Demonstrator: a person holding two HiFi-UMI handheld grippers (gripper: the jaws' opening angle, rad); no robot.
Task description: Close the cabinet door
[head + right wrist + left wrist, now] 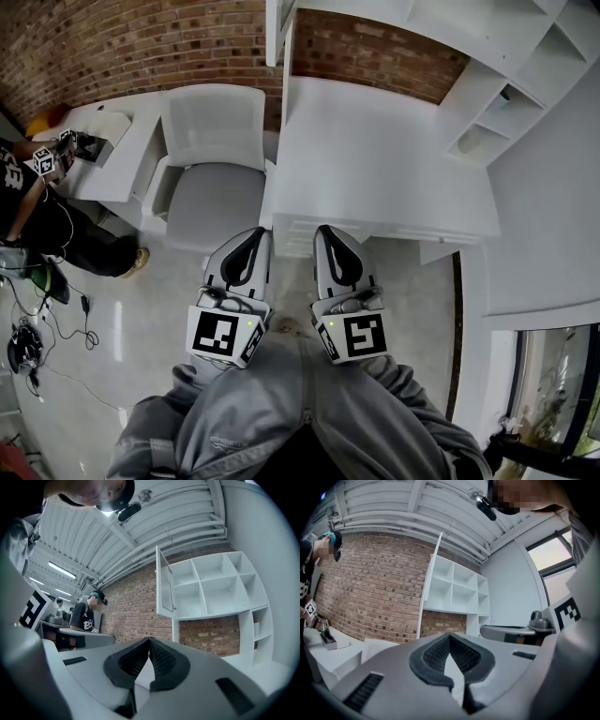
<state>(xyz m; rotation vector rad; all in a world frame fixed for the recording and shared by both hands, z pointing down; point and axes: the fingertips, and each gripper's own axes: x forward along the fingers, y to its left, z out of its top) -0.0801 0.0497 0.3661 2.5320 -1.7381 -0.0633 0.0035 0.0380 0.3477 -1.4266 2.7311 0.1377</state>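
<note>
Both tongs sit side by side low in the head view, pointing toward the white worktop (375,155). The left tongs (251,240) and the right tongs (328,234) each have their jaws pressed together with nothing between them. The cabinet door (164,585) stands swung open at the left edge of the white cabinet (215,590), upper middle of the right gripper view, well apart from both.

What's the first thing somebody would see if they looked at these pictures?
Probably the white cabinet high on the brick wall, its door standing open at its left side. Next, the left gripper and right gripper, side by side, both shut and empty, pointing at a white desk with a white chair beside it.
</note>
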